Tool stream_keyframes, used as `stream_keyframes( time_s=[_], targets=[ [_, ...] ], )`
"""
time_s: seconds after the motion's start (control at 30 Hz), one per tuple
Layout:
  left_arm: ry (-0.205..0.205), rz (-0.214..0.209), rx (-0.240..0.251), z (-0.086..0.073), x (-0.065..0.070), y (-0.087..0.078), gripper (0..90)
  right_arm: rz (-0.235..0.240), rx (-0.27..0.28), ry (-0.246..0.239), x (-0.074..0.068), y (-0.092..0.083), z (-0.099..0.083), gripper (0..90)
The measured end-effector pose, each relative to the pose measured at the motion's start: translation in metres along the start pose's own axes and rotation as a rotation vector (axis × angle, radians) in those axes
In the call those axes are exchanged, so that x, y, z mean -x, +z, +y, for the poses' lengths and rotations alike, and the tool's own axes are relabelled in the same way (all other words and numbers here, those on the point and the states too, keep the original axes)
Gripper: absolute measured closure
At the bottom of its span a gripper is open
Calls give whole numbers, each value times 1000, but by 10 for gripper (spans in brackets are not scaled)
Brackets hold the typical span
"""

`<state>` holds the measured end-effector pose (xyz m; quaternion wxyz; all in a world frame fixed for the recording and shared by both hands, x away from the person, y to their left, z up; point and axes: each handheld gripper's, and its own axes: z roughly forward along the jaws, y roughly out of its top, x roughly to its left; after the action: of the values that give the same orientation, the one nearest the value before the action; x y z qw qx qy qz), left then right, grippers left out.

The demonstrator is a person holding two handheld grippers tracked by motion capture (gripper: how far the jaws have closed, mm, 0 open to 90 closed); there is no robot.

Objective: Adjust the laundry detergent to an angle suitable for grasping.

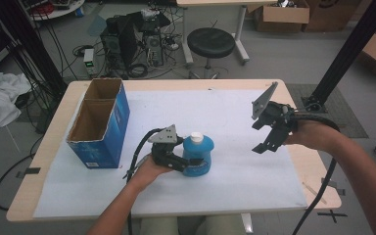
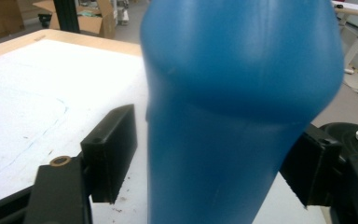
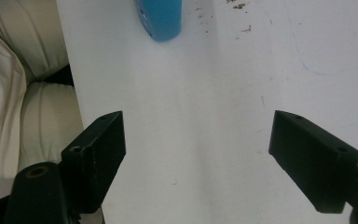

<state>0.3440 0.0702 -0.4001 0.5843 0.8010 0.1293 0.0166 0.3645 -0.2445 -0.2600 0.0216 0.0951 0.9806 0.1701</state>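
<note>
Jaws of the left gripper (image 2: 205, 186) stand apart around the blue bottle (image 2: 242, 93), pads clear of it.

A bottle (image 1: 198, 155) stands upright on the table (image 1: 235, 196), near its front edge. To the bottle's left stands an open-topped box (image 1: 99, 125). The left gripper (image 1: 174, 157) is just left of the bottle; the right gripper (image 1: 264, 132) is well to its right.
</note>
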Motion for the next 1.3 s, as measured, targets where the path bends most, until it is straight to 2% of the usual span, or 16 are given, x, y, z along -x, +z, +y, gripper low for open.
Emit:
stream_keyframes(
  time_s=[0.23,0.43,0.5,0.9,1.13,1.2,1.3],
  targets=[
    [-27,9,-11,1,0,-1,198,0,2,1,-1,0,1,186],
    [-25,12,-11,2,2,-4,186,-1,1,0,-1,0,1,185],
    [-32,20,-10,3,2,-5,156,0,2,0,-1,0,1,186],
    [-37,43,-18,7,6,-17,156,-2,7,-4,-3,-1,1,186],
    [-11,60,-59,17,13,-33,157,3,8,-5,-3,0,0,185],
    [12,79,-86,22,15,-40,157,3,10,-7,-2,1,0,185],
    [21,98,-119,29,15,-49,157,4,13,-8,-2,1,-1,185]
  ],
)
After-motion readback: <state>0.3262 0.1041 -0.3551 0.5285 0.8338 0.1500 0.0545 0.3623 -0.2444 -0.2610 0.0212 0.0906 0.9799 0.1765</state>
